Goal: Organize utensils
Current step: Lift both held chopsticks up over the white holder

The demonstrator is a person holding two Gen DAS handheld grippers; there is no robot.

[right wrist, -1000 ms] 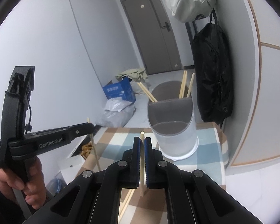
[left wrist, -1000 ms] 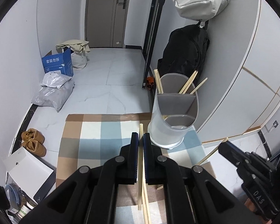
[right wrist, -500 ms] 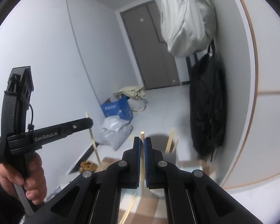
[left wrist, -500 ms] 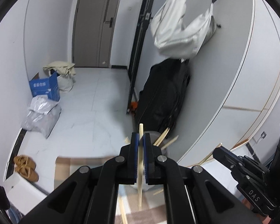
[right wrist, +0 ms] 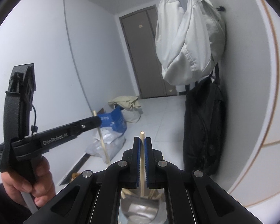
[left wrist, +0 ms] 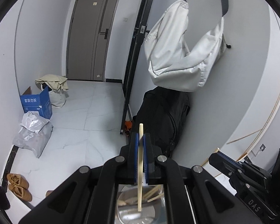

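Even, cool indoor light, no hard shadows. Strong fisheye bending: walls and door curve, black vignette in every corner. Left view sharp throughout. Right view slightly soft, with motion blur on the hand. Mild sheen on the white bag.

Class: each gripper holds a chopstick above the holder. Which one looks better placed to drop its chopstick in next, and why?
Probably the left gripper: its chopstick already hangs lower over the utensil holder. The right gripper's chopstick ends nearer the rim.
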